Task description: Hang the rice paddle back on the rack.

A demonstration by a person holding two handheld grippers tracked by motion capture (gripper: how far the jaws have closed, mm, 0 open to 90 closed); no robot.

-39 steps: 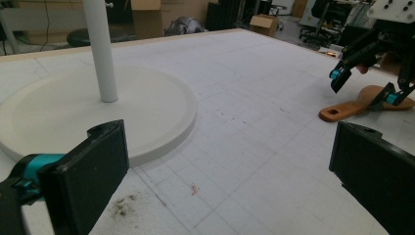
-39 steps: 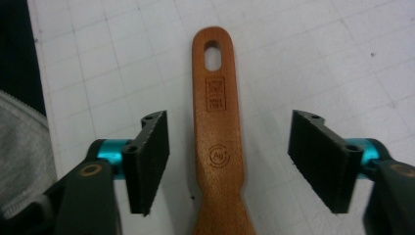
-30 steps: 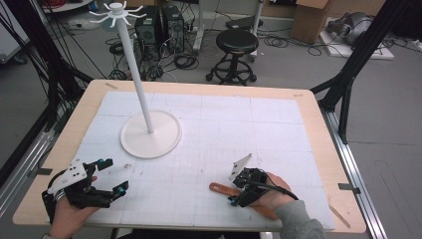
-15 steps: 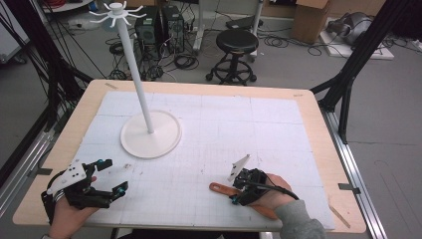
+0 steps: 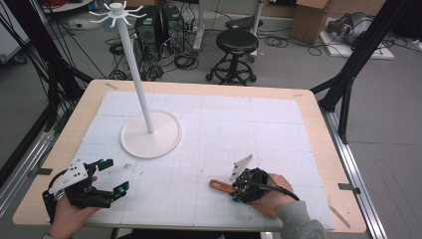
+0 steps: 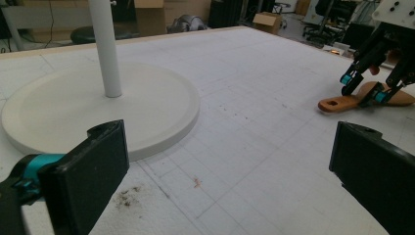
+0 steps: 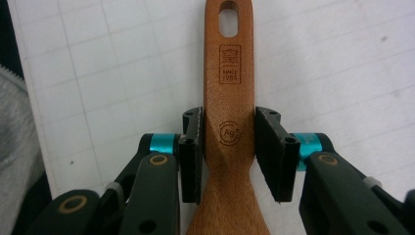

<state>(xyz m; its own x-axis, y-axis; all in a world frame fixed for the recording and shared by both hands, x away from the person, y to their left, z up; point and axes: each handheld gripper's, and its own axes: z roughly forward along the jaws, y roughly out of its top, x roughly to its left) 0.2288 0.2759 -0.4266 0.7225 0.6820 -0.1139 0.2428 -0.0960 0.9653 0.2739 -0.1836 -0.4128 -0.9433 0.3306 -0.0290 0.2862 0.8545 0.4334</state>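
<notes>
A wooden spatula (image 5: pixel 218 185) lies flat on the white mat at the front right, its handle with a hanging hole (image 7: pixel 229 19) pointing left. My right gripper (image 5: pixel 238 189) points down over it, and its jaws have just been closing. Both pads (image 7: pixel 192 147) touch the sides of the handle (image 7: pixel 229 73). The left gripper view shows the same gripper (image 6: pixel 364 88) astride the spatula (image 6: pixel 337 103). My left gripper (image 5: pixel 113 175) rests at the front left, wide open with nothing between its jaws (image 6: pixel 230 171).
A white stand with a round base (image 5: pixel 149 137) and a tall pole (image 5: pixel 134 64) topped by hooks stands at the back left of the mat. The base (image 6: pixel 73 107) lies just ahead of the left gripper. The wooden table edge (image 5: pixel 318 124) frames the mat.
The right gripper's jaws have drawn in against the spatula handle. Neither hand has shifted and the left gripper stays open.
</notes>
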